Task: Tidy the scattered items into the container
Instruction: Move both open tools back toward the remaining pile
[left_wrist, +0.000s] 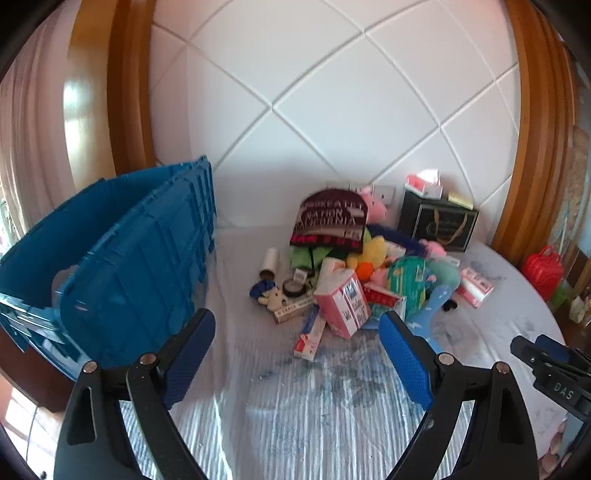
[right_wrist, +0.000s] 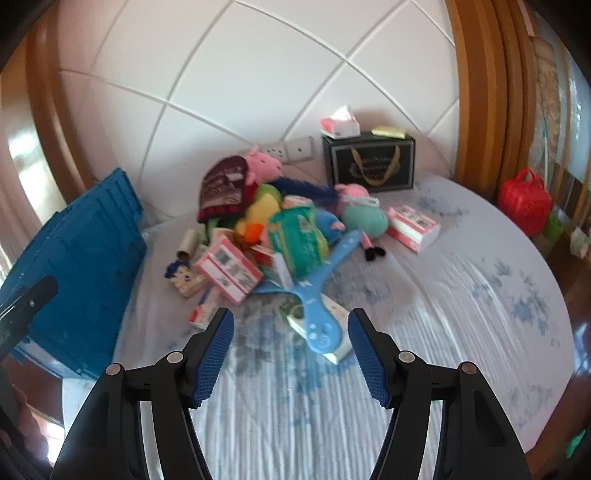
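Left gripper (left_wrist: 297, 354): jaws spread wide, nothing between the blue pads, hanging over the striped bedsheet (left_wrist: 280, 417).
Right gripper (right_wrist: 291, 356): jaws likewise wide apart and holding nothing, above the same sheet; its black body also shows at the right edge of the left view.
Just ahead of the right fingers: a light blue plastic paddle-shaped item (right_wrist: 325, 295) lies across a small white box (right_wrist: 334, 328), its rounded end nearest the pads.
Just ahead of the left fingers: a pink tissue pack (left_wrist: 341, 302) and a toothpaste box (left_wrist: 308, 336) at the near edge of the heap.
The heap: scattered in the middle of the bed, with a knit beanie (left_wrist: 330, 219), a yellow plush (left_wrist: 371, 253), a green packet (right_wrist: 295, 236), a lint roller (left_wrist: 269, 262) and a pink pig toy (right_wrist: 264, 164) piled together.
Apart from the heap: a second pink pack (right_wrist: 413, 225) lies alone to the right.
Container: the blue crate (left_wrist: 122, 258) stands at the bed's left edge, lid flaps up, well left of the pile.
Behind: a black gift box (right_wrist: 369, 160) with a tissue box (right_wrist: 340, 125) on top, against the padded headboard (left_wrist: 332, 92).
Far right: a red bag (right_wrist: 524, 201) beside the bed.
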